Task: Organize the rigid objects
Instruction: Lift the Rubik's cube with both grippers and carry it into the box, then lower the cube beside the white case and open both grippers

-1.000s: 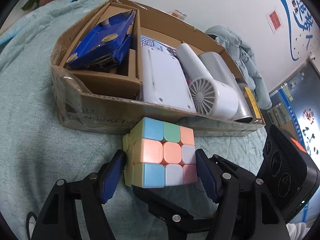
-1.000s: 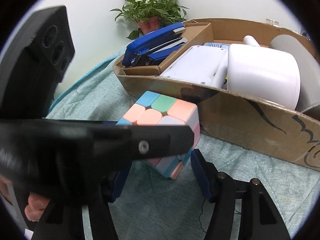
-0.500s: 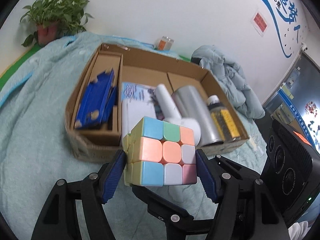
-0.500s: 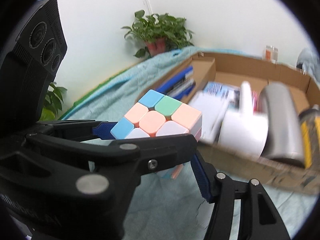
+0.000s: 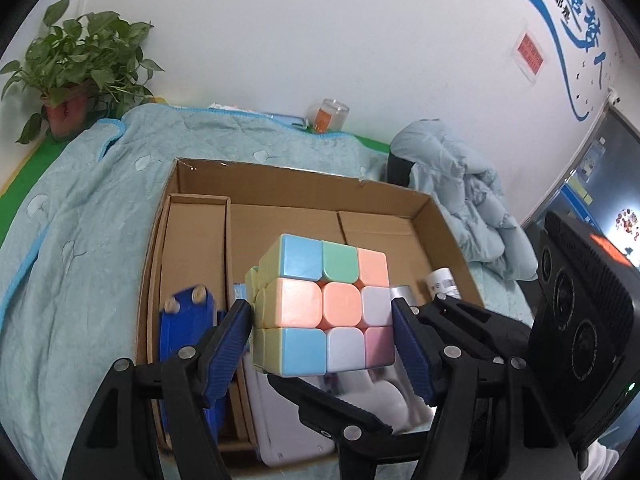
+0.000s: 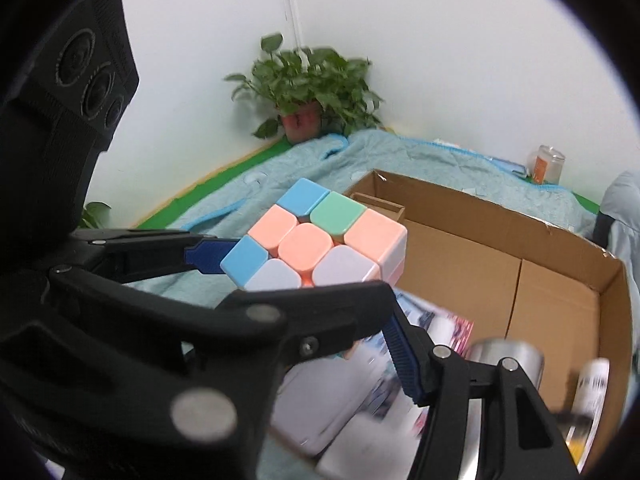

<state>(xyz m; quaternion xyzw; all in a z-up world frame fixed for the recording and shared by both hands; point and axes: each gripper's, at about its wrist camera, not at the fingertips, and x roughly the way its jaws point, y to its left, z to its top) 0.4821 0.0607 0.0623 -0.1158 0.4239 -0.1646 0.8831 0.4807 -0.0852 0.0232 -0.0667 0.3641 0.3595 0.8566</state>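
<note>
My left gripper [image 5: 322, 344] is shut on a pastel puzzle cube [image 5: 324, 304], holding it in the air over the open cardboard box [image 5: 300, 188]. The cube also shows in the right wrist view [image 6: 316, 240], held between the left gripper's blue pads [image 6: 204, 256]. The box holds a blue stapler [image 5: 184, 340], a white flat device [image 5: 288, 424], a silver cylinder [image 6: 508, 356] and a labelled bottle [image 5: 442, 280]. Of my right gripper only the right finger [image 6: 404, 360] shows, close beside the left gripper; its other finger is hidden behind the left gripper's body.
The box sits on a light blue quilt [image 5: 80, 216]. A potted plant [image 5: 76, 76] stands in the back left corner. A glass jar [image 5: 328, 116] stands by the wall. A crumpled blue jacket [image 5: 468, 200] lies right of the box.
My left gripper has lifted the cube off the quilt in front of the box and carried it up and over the box. The right gripper has risen alongside it.
</note>
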